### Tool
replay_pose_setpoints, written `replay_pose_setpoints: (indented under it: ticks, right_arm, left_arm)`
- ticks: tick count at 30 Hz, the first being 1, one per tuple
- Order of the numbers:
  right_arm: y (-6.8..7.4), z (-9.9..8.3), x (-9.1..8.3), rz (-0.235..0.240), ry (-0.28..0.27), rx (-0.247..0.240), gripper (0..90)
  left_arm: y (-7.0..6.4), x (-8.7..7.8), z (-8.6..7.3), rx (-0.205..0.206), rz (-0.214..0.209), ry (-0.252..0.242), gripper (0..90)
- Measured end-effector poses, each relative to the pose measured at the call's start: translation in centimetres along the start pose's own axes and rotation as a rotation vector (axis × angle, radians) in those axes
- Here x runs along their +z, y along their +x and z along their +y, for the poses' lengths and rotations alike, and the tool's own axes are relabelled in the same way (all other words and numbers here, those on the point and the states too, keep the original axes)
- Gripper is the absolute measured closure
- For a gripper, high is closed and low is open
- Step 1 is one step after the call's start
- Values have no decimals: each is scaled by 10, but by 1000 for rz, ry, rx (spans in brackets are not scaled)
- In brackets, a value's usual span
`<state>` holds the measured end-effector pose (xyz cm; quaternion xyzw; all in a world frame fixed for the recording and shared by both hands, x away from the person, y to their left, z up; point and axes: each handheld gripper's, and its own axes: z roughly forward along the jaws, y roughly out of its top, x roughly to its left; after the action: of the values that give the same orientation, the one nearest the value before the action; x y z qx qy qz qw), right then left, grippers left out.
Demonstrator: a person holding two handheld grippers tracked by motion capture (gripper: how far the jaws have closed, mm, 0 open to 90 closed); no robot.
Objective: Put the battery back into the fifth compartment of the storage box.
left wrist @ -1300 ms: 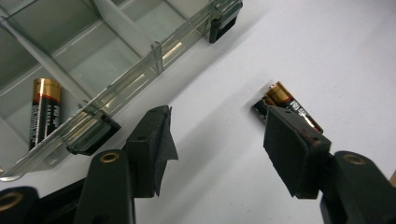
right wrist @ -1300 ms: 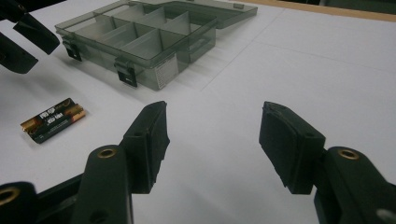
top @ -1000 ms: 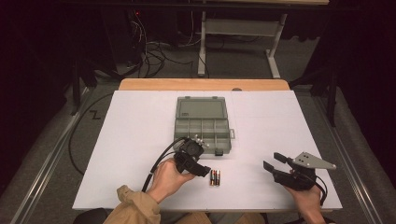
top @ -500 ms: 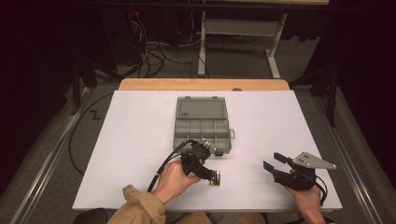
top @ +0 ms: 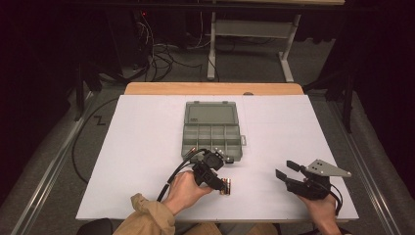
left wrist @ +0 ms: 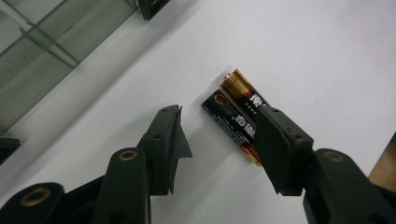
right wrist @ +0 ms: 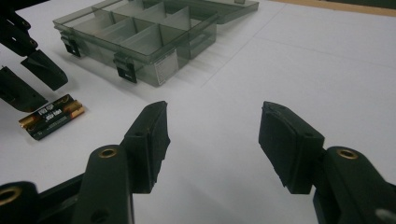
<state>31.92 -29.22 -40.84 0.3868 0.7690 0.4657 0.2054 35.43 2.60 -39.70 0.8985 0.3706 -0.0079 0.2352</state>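
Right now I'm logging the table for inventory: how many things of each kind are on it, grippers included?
Batteries: 2
Compartment box: 1
Grippers, left gripper and right gripper: 2
Total: 5

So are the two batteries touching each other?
Touching. The left gripper view shows the two batteries lying side by side on the white table with no gap between them, just ahead of the open left tongs.
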Motion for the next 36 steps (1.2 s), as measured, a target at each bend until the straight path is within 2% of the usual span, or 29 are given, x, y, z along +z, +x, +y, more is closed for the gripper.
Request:
replay_pose_setpoints:
  ticks: [19, 22, 27, 36]
  right_arm:
    - [0, 0, -1, 1, -4, 2, 442]
    - [0, 0, -1, 3, -6, 4, 439]
    - [2, 1, 0, -2, -2, -27, 438]
    - [1, 1, -1, -1, -4, -18, 437]
  left_arm:
    - [-1, 1, 2, 3, -34, 8, 601]
    - [-1, 2, 2, 7, -39, 9, 602]
    - [-2, 2, 2, 6, -38, 4, 601]
    - [-1, 6, 3, 13, -34, 17, 587]
